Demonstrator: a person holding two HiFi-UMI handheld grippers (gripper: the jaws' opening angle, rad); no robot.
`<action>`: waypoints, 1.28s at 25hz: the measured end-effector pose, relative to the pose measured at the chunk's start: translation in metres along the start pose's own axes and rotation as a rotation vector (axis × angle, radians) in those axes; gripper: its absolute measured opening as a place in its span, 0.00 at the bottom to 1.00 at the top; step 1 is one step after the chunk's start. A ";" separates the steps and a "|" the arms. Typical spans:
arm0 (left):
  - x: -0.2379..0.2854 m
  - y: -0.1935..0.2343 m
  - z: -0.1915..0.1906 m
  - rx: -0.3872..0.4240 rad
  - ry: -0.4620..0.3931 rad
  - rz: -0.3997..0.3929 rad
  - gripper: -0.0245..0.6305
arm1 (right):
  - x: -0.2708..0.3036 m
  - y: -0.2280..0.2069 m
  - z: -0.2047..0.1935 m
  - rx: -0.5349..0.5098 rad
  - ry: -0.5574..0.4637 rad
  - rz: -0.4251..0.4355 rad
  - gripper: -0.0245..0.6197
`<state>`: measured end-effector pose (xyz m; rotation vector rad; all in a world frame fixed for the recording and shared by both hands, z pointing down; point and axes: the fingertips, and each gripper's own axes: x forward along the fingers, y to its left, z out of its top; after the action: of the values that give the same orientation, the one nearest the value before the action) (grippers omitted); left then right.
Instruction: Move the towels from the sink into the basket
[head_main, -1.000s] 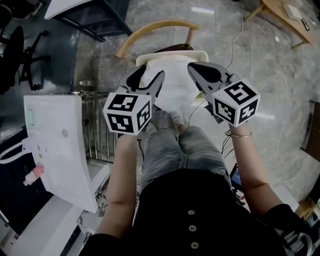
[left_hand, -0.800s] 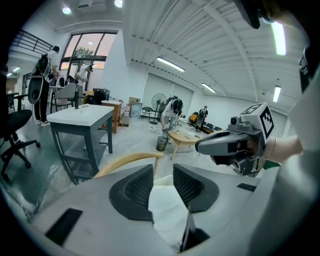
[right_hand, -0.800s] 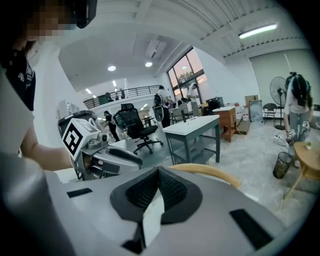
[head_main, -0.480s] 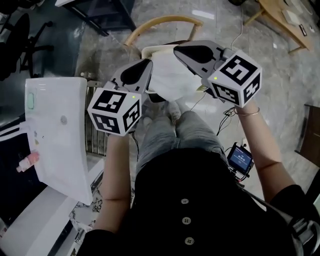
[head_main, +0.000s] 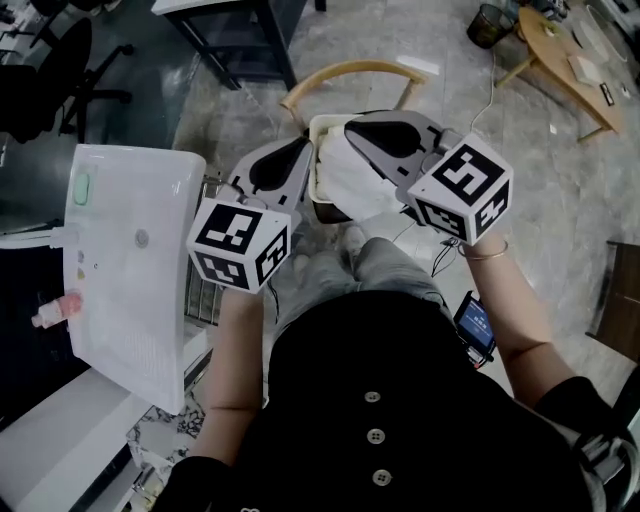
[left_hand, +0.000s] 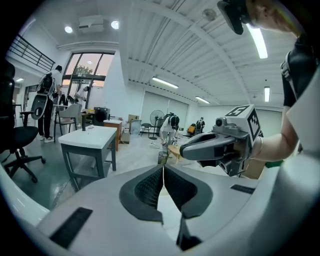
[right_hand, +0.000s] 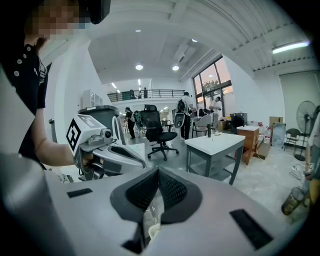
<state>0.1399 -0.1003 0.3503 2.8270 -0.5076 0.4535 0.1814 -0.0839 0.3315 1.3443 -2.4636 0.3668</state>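
Hanging towel (head_main: 358, 182): white, strung between both grippers, above the basket (head_main: 328, 119) on the far chair (head_main: 345, 70).
Left gripper (head_main: 306, 150): jaws just closed, pinching one edge.
Right gripper (head_main: 350, 130): clamped on the other edge (probably to keep the cloth spread).

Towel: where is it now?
Head view, upper centre: the white towel hangs pinched between the left tool, whose jaws have just been closing onto it, and the right tool, over the cream basket on the wooden chair.

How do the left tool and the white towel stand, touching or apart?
Touching. The left gripper view shows the left tool, just closed, pinching the white towel in its jaws.
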 end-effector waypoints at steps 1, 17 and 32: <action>-0.002 0.001 -0.001 0.000 -0.005 0.002 0.07 | 0.002 0.004 0.001 0.003 -0.006 -0.002 0.04; -0.028 0.003 -0.024 -0.019 0.012 0.019 0.07 | 0.018 0.049 -0.011 0.072 -0.026 -0.031 0.04; -0.025 -0.016 -0.046 0.047 0.078 -0.033 0.07 | 0.004 0.053 -0.037 0.125 0.008 -0.085 0.04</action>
<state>0.1113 -0.0655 0.3811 2.8442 -0.4404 0.5742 0.1403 -0.0456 0.3627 1.4888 -2.4027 0.5127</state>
